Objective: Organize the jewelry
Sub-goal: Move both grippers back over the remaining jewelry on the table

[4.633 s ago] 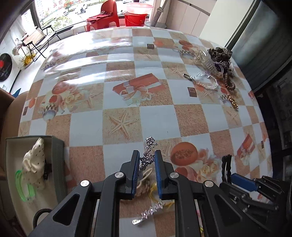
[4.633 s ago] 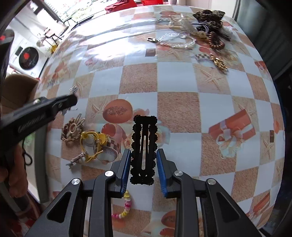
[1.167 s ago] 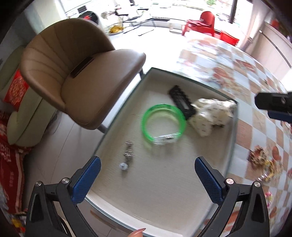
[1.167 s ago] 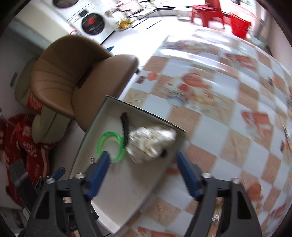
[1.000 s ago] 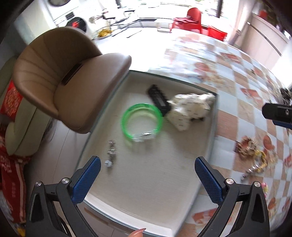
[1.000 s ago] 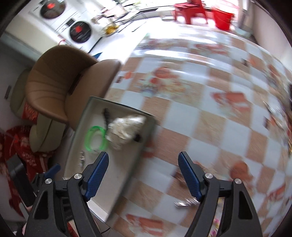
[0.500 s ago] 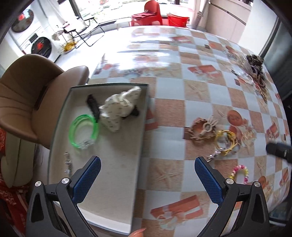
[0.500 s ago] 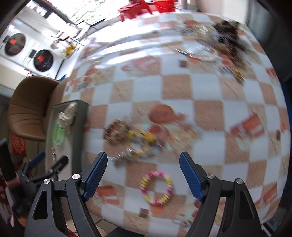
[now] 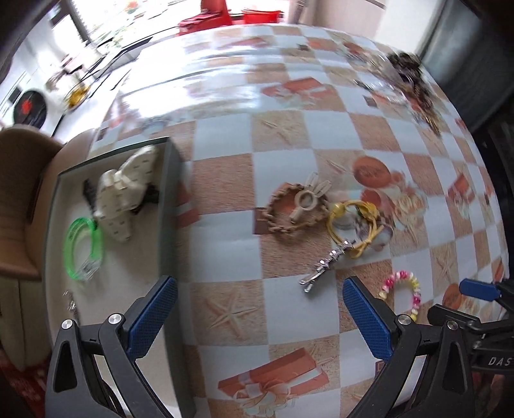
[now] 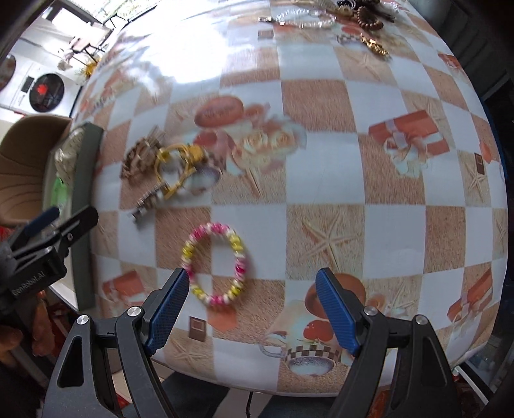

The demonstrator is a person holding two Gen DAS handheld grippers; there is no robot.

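Left gripper (image 9: 258, 316) is spread wide with nothing between its blue pads, poised above the desk (image 9: 225, 244) at the right-hand wall of the tray (image 9: 167, 205). Right gripper (image 10: 253, 305) is likewise spread wide and empty, poised above the near part of the desk. Tray stands at the left edge of the desk and holds a cream fabric bow (image 9: 123, 189), a green bangle (image 9: 83, 246) touching the bow's lower end, a dark clip (image 9: 87, 193) partly under the bow, and a small silver piece (image 9: 70, 302) near the tray's near end. Loose on the chequered cloth, right of the tray: a brown braided bracelet (image 9: 290, 207) with a pale charm, a yellow cord bracelet (image 9: 355, 225) just beside it, and a silver hair clip (image 9: 324, 267) whose upper end touches the yellow cord. A pink, yellow and white beaded bracelet (image 10: 215, 262) lies apart from these, nearer the right gripper, its left edge close to that gripper's left pad. A further heap of jewellery (image 10: 350, 16) sits at the far edge of the desk, well apart; blur prevents listing its pieces
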